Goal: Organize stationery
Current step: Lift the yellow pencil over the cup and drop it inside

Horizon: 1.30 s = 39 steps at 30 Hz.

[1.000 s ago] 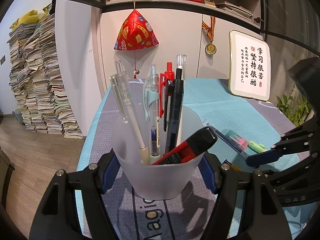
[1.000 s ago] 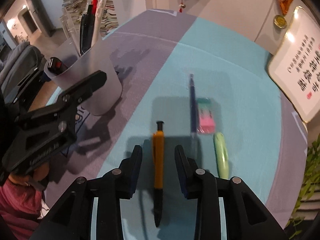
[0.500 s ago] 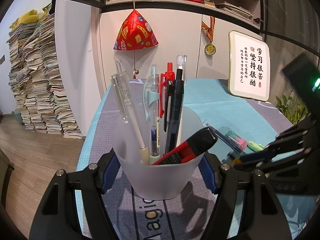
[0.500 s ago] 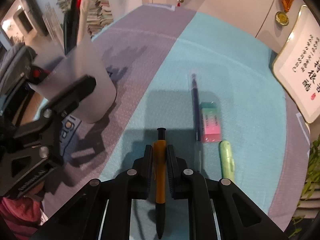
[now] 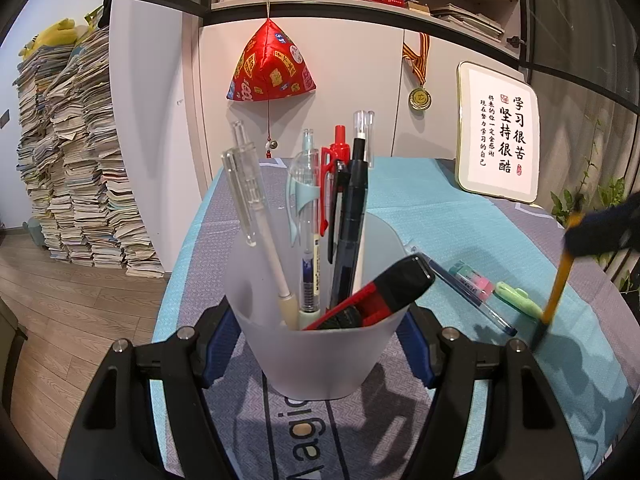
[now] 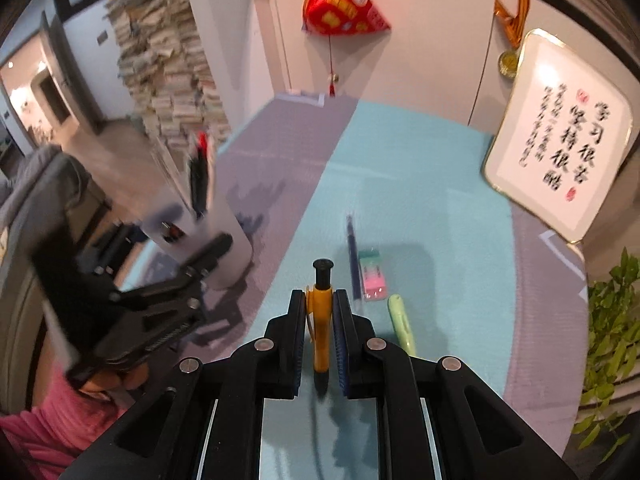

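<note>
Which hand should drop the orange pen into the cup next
Right. The right gripper already clamps the orange pen, while the left gripper is shut around the cup, steadying it.

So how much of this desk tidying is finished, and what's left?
Several pens and a red-and-black cutter already stand in the frosted cup, which the left tongs clamp. The right tongs have an orange pen pinched. A blue pen, an eraser and a green highlighter lie on the cloth.
</note>
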### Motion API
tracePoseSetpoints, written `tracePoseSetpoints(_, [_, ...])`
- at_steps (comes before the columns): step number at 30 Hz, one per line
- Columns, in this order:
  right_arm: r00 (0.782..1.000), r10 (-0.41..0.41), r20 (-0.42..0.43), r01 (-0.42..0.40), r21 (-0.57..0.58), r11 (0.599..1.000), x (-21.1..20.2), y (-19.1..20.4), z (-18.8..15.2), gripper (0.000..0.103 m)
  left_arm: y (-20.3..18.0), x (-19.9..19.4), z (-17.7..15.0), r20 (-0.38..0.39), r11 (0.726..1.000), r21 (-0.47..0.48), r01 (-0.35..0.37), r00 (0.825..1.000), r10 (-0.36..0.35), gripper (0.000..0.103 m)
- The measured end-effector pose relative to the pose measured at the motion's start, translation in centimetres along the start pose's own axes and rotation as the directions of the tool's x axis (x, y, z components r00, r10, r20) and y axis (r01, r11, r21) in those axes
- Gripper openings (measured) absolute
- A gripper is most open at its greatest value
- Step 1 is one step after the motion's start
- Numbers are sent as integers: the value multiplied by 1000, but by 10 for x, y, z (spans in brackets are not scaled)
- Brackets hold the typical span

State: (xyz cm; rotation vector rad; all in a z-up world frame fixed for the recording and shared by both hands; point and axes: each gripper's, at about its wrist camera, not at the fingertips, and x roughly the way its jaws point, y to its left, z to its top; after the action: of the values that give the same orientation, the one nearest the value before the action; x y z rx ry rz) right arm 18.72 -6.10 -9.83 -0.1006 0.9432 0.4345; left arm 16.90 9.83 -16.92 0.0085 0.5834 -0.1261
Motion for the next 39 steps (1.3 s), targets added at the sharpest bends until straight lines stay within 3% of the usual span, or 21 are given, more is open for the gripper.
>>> tracePoseSetpoints(6, [991,19,133,-17,-19,1000,-43,15,18,14,-1,0,0,0,1000,0,0,1000,0,69])
tracePoseSetpoints(14, [957,95,276,-71,-95,993,-80,49,65,14,0,0,0,0,1000,-1,0,1000,0,69])
tracePoseSetpoints(22, [961,162,222,-138,-119,983,-45,67,77,14,-1,0,0,0,1000,0,0,1000,0,69])
tracePoseSetpoints(39, [983,161,91,-150,-120,981,3,68,65,14,0,0,0,0,1000,-1,0,1000,0,69])
